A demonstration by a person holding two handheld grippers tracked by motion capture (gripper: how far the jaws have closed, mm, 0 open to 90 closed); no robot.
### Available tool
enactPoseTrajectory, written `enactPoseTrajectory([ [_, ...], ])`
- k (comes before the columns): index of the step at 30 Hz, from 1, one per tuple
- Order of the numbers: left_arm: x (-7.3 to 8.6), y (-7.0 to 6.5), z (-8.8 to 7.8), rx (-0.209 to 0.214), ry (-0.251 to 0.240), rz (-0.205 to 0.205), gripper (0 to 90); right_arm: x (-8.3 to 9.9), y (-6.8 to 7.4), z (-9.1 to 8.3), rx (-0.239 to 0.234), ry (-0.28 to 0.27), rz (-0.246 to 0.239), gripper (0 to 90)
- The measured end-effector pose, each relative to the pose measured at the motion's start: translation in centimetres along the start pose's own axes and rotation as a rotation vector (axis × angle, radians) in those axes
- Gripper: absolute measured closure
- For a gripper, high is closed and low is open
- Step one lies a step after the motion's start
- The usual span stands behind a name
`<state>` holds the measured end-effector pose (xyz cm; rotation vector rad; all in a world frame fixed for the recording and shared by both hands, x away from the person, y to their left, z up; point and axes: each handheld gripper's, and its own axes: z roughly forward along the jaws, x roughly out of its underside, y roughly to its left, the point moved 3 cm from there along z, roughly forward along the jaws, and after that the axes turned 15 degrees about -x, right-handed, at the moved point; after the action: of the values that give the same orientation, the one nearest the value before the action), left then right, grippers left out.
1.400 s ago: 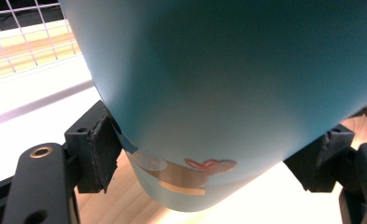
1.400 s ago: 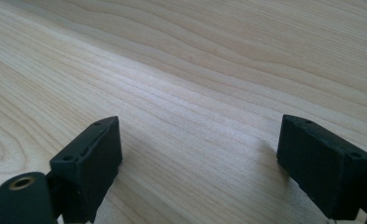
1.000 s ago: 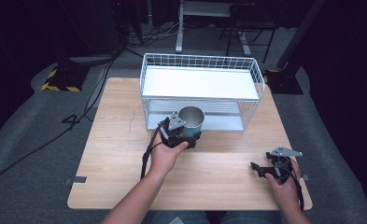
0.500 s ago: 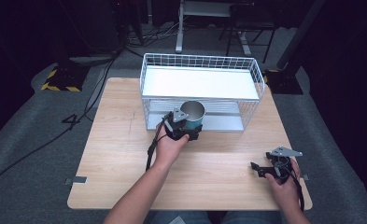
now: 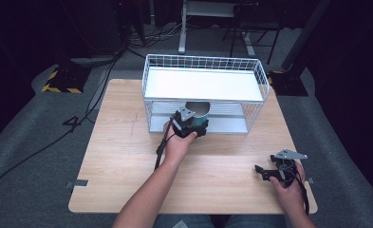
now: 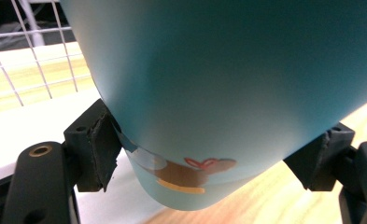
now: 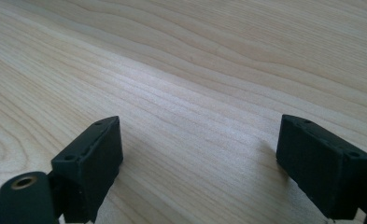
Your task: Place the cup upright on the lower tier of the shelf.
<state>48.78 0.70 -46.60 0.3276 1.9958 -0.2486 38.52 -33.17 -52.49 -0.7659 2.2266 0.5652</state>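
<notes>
Teal cup (image 6: 228,93) is riding clamped in my left hand-held gripper (image 5: 190,124), entering the wire rack's (image 5: 260,78) lower shelf at twelve o'clock; releasing remains, right hand-held gripper (image 7: 200,163) idling wide.

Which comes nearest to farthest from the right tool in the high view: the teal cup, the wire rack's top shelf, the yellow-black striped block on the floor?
1. Teal cup: held in the left tool, at the wire rack's lower opening, up and left of the right tool.
2. Top shelf: white, farther back on the table.
3. Yellow-black striped block: on the floor, far left.
</notes>
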Motion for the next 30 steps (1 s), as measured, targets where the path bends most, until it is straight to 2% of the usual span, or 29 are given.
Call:
enactPoseTrajectory([
  [3,0.1,-0.1,0.5,-0.019,-0.008,0.001,22.0,0.0,0.0,0.0,0.000,0.000,0.000,15.0],
  [11,0.1,-0.2,2.2,-0.057,0.010,-0.006,22.0,0.0,0.0,0.0,0.000,0.000,0.000,15.0],
  [14,0.3,-0.1,3.0,-0.073,-0.006,0.007,22.0,0.0,0.0,0.0,0.000,0.000,0.000,15.0],
  [16,0.4,0.1,3.3,-0.093,0.007,0.030,21.9,0.0,0.0,0.0,0.000,0.000,0.000,15.0],
  [18,0.5,0.2,3.4,-0.100,0.016,0.035,21.9,0.0,0.0,0.0,0.000,0.000,0.000,15.0],
  [20,0.6,0.4,3.9,-0.099,0.019,-0.009,21.9,0.0,0.0,0.0,0.000,0.000,0.000,15.0],
  [24,0.8,0.6,4.4,-0.104,0.033,-0.039,21.9,0.0,0.0,0.0,0.000,0.000,0.000,15.0],
  [27,1.1,0.7,4.6,-0.103,0.046,-0.052,21.8,0.0,0.0,0.0,0.000,0.000,0.000,15.0],
  [30,1.4,0.8,4.8,-0.108,0.060,-0.047,21.8,0.0,0.0,0.0,0.000,0.000,0.000,15.0],
])
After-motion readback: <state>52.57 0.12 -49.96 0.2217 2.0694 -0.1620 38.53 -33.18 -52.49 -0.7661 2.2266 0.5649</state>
